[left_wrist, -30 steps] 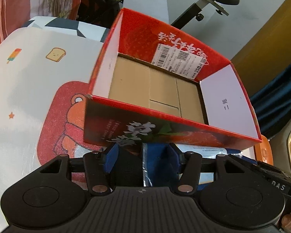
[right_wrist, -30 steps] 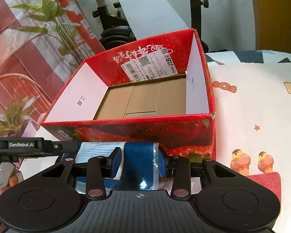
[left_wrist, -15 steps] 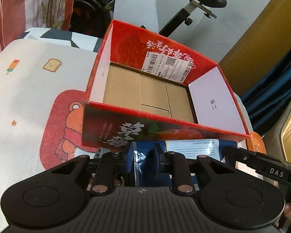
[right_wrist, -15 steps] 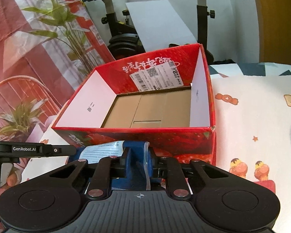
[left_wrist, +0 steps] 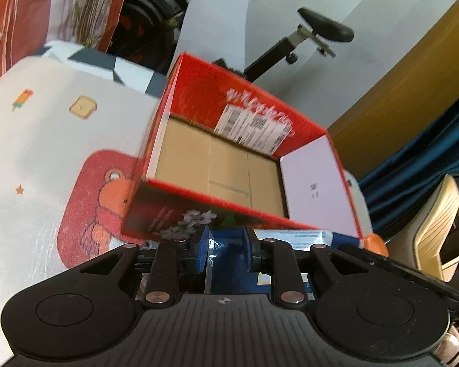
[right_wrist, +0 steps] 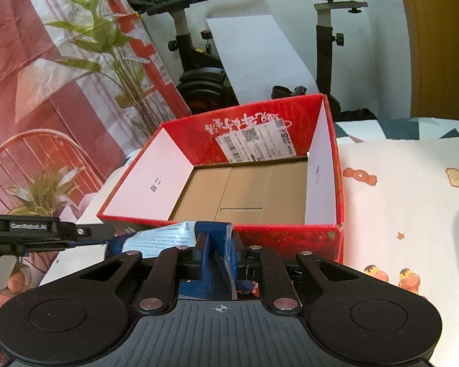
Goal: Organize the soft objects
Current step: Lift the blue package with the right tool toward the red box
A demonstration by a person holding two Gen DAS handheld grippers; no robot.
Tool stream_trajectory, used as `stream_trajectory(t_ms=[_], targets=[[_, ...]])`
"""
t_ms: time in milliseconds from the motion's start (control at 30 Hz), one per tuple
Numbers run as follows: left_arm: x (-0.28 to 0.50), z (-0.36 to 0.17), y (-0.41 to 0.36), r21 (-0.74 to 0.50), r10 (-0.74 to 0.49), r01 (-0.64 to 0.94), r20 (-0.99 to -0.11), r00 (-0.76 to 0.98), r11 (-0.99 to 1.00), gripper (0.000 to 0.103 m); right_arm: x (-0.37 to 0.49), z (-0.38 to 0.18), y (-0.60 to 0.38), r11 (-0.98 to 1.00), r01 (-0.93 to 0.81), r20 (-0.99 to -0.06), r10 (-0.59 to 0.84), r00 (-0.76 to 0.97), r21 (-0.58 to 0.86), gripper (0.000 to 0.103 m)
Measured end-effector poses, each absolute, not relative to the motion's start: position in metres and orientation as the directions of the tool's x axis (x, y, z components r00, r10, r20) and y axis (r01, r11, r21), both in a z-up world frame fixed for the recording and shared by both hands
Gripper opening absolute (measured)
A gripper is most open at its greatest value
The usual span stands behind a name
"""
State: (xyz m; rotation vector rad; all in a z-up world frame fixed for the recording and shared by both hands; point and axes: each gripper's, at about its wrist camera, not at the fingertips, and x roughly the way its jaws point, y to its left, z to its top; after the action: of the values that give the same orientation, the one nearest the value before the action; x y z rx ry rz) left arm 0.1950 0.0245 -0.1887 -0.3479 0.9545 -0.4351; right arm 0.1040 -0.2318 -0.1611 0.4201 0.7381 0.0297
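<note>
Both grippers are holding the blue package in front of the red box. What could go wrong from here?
1. The soft blue plastic package, shut in the left gripper and the right gripper, hangs near the rim of the red cardboard box; it may catch there.
2. The slippery wrap may slide out.

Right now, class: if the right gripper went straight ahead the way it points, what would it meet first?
Probably the near wall of the red box. The right gripper, shut on the blue package, sits near rim height, so it might just clear it.
</note>
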Motion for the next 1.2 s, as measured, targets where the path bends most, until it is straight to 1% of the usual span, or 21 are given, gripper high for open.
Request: stream_trajectory(t_ms=[167, 367, 767, 933, 1133, 1167, 1200], targets=[[0.188, -0.164, 0.025, -0.468, -0.521, 0.252, -0.641, 0.563, 0.847, 0.024, 0.104, -0.142, -0.232, 0.917, 0.094, -0.609, 0.179, 0.772, 0.389, 0.012], [0.186, -0.144, 0.027, -0.471, -0.526, 0.269, -0.591, 0.611, 0.84, 0.024, 0.109, -0.114, -0.231, 0.928, 0.059, -0.564, 0.173, 0.808, 0.368, 0.012], [0.193, -0.12, 0.026, -0.469, -0.524, 0.288, -0.521, 0.673, 0.835, 0.024, 0.126, -0.082, -0.231, 0.948, 0.024, -0.517, 0.151, 0.842, 0.316, 0.011], [0.2, -0.115, 0.024, -0.456, -0.512, 0.288, -0.507, 0.693, 0.842, 0.024, 0.14, -0.083, -0.232, 0.954, 0.021, -0.53, 0.148, 0.835, 0.3, 0.011], [0.225, -0.116, 0.018, -0.417, -0.478, 0.28, -0.51, 0.715, 0.865, 0.024, 0.18, -0.096, -0.236, 0.972, 0.018, -0.59, 0.127, 0.798, 0.235, 0.012], [0.232, -0.118, 0.016, -0.406, -0.47, 0.279, -0.518, 0.715, 0.87, 0.028, 0.19, -0.1, -0.237, 0.975, 0.014, -0.607, 0.126, 0.785, 0.22, 0.012], [0.237, -0.119, 0.014, -0.396, -0.465, 0.279, -0.524, 0.713, 0.875, 0.029, 0.197, -0.104, -0.239, 0.976, 0.009, -0.621, 0.131, 0.773, 0.216, 0.012]])
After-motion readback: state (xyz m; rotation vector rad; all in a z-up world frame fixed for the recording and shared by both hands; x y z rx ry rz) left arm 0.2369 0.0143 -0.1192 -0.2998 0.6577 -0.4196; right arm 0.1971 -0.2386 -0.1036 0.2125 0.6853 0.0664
